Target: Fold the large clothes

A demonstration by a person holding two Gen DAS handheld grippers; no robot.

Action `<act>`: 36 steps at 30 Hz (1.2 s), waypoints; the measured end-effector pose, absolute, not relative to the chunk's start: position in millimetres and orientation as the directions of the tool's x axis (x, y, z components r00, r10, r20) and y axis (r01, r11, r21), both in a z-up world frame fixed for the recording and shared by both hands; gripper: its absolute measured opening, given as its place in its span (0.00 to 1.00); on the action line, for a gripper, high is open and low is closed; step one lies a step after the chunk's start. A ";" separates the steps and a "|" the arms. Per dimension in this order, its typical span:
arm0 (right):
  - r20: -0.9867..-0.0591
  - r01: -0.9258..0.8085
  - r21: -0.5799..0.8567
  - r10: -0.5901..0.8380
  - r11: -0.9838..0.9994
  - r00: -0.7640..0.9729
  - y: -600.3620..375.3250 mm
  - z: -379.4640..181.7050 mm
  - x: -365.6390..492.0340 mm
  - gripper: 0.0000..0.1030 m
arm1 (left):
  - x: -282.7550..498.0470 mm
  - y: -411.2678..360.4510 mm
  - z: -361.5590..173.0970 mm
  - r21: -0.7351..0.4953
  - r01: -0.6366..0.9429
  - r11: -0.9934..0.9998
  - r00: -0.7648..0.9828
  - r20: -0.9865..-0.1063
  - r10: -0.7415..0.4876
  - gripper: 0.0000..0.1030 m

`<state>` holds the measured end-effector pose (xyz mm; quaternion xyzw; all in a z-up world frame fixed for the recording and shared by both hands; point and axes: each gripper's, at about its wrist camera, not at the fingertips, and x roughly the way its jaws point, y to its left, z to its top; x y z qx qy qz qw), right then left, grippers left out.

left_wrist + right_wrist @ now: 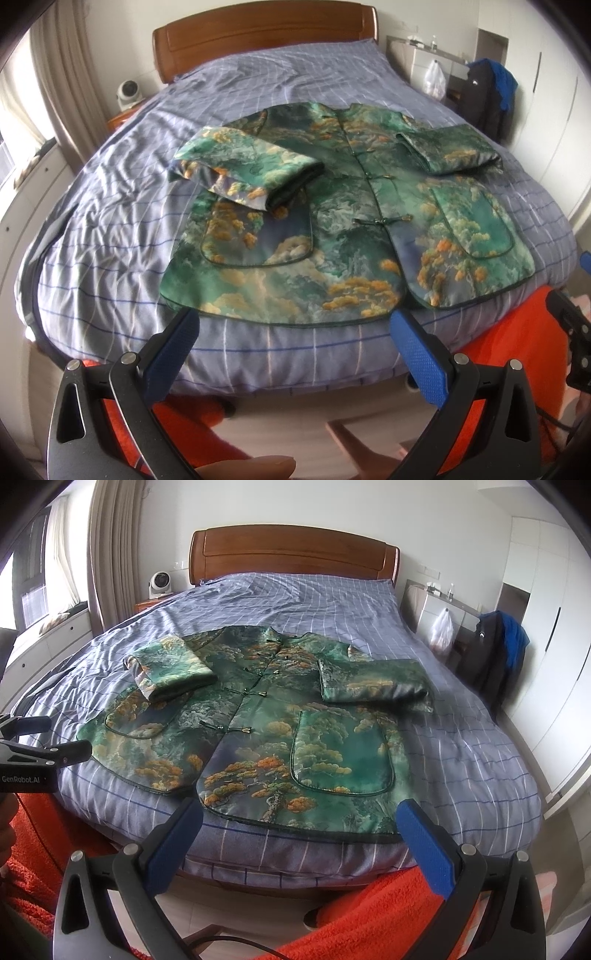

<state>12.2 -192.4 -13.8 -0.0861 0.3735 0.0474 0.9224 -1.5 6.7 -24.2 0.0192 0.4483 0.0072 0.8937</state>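
A green satin jacket [347, 221] with orange tree print lies flat, front up, on the bed [110, 221]; it also shows in the right wrist view [258, 746]. Both sleeves are folded inward: the left sleeve [243, 170] and the right sleeve [450, 151] lie across the body. My left gripper [295, 325] is open and empty, just short of the jacket's hem at the foot of the bed. My right gripper [299, 816] is open and empty, near the hem's right half. The left gripper also shows at the left edge of the right wrist view [44, 753].
A wooden headboard [291, 557] stands at the far end. A small white fan [160, 583] sits on a nightstand at the left. A chair with dark and blue clothes [498, 653] and a hanging plastic bag [441, 631] are at the right. Orange fabric [369, 915] is below the grippers.
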 end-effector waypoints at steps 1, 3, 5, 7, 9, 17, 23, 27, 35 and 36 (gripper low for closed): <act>-0.697 -0.154 -0.125 0.024 0.980 0.717 -192.0 -13.9 12.3 1.00 | -1.9 7.0 -25.1 0.041 0.004 0.999 0.598 -0.801 0.031 1.00; -0.697 -0.157 -0.126 0.026 0.980 0.716 -191.2 -14.4 12.5 1.00 | -1.9 7.8 -26.4 0.043 0.001 0.999 0.595 -0.803 0.034 1.00; -0.698 -0.160 -0.127 0.027 0.979 0.715 -189.9 -15.4 12.6 1.00 | -1.8 8.6 -27.2 0.045 -0.001 0.999 0.594 -0.804 0.037 1.00; -0.699 -0.160 -0.128 0.026 0.979 0.715 -189.2 -15.8 12.6 1.00 | -1.2 10.4 -28.0 0.048 -0.007 0.999 0.592 -0.805 0.043 1.00; -0.698 -0.160 -0.128 0.026 0.979 0.716 -188.7 -15.6 12.4 1.00 | 1.8 18.9 -27.6 0.050 -0.029 0.998 0.599 -0.798 0.057 1.00; -0.648 -0.119 -0.168 -0.019 0.979 0.762 -217.9 -15.5 23.7 1.00 | 49.1 138.1 -55.3 -0.018 -0.218 0.976 0.557 -0.823 0.109 1.00; -0.762 0.079 0.011 -0.043 0.997 0.646 -307.6 -38.7 65.7 1.00 | 107.4 198.8 -126.4 -0.284 -0.199 0.938 0.378 -0.905 -0.194 0.99; -0.790 0.141 0.050 -0.047 0.989 0.611 -327.3 -49.1 61.5 1.00 | 124.9 194.8 -159.3 -0.320 -0.149 0.936 0.321 -0.911 -0.260 0.85; -0.815 0.132 -0.004 -0.080 0.991 0.575 -322.8 -69.0 45.0 1.00 | 91.8 180.5 -128.4 -0.285 -0.099 0.953 0.388 -0.893 -0.226 0.08; -0.819 0.131 0.001 -0.074 0.991 0.569 -321.5 -71.4 48.5 1.00 | 86.2 178.1 -124.9 -0.291 -0.097 0.952 0.389 -0.891 -0.233 0.08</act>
